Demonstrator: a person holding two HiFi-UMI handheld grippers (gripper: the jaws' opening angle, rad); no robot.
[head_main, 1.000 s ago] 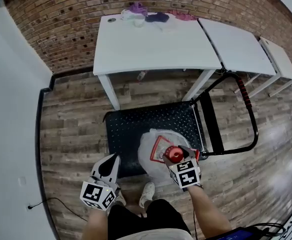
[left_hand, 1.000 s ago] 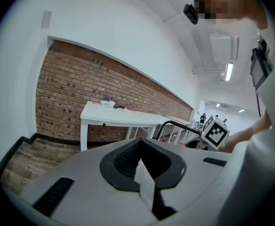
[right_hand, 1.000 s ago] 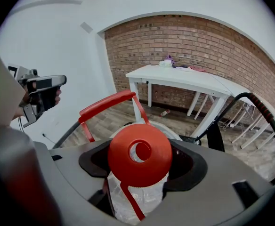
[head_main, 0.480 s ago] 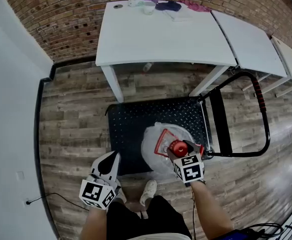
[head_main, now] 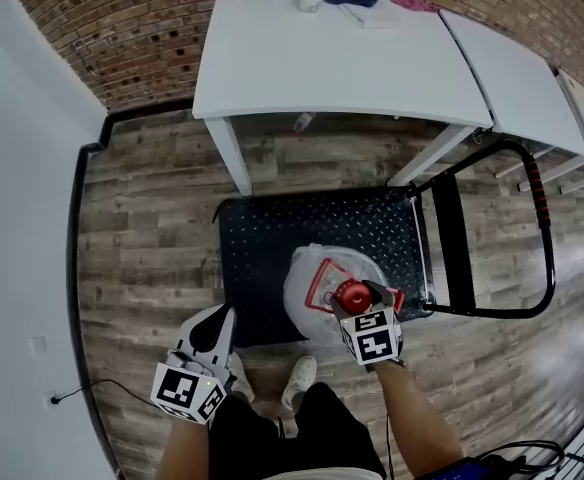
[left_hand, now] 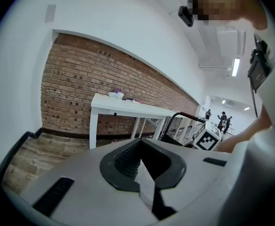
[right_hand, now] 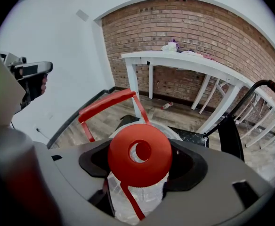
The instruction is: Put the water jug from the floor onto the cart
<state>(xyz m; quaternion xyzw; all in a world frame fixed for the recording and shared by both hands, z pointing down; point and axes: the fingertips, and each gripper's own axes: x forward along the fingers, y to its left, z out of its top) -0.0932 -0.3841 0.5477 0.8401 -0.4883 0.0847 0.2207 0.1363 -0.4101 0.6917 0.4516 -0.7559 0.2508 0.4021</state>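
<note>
Water jug (head_main: 312,286) is hanging over the black cart's (head_main: 272,238) front edge, its red-capped neck pinched in the right gripper (head_main: 360,298). Left gripper (head_main: 220,318) is hovering alongside, pressed together, empty. White tabletop (head_main: 322,58) is standing just beyond the cart.

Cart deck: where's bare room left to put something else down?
Bare: the left half of the cart deck and its back strip toward the white table. Crowded: the near right corner by the handle, where the right gripper holds the water jug.
</note>
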